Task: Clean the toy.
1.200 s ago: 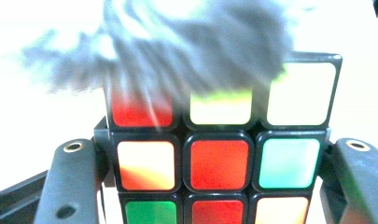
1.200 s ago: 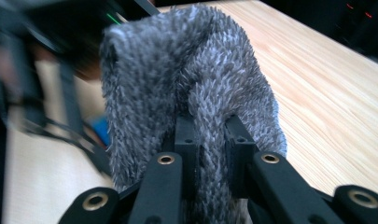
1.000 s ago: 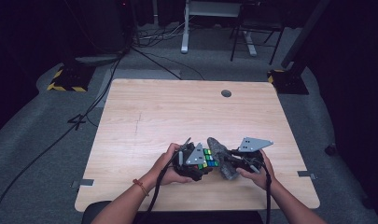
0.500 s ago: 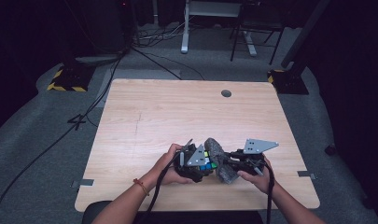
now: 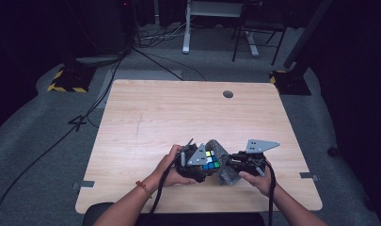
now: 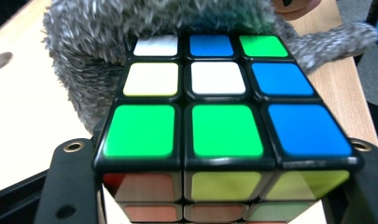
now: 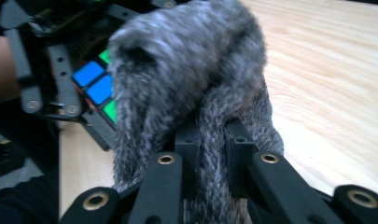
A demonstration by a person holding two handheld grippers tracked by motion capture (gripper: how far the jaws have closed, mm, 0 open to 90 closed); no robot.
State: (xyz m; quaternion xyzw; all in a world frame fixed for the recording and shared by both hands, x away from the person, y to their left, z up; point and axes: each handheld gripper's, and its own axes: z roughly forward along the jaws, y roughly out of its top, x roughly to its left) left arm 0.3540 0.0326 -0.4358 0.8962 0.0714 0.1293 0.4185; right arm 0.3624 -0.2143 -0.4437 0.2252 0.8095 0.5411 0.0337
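Cube point(image 6: 224, 112) sits clamped in the left tongs point(image 5: 196, 162), low over the near edge of the bench point(image 5: 178, 117). Right tongs point(image 5: 242, 165) are clenched on a grey furry cloth point(image 7: 191, 84) pressed against it. Wiping the cube looks like the step in hand; next probably calls for turning it to a fresh face. Fur hides the cube's far side, and its underside is cut off.

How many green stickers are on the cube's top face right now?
3 on the cube: two in the near row, left and middle, one at the far right corner, beside the grey furry toy.
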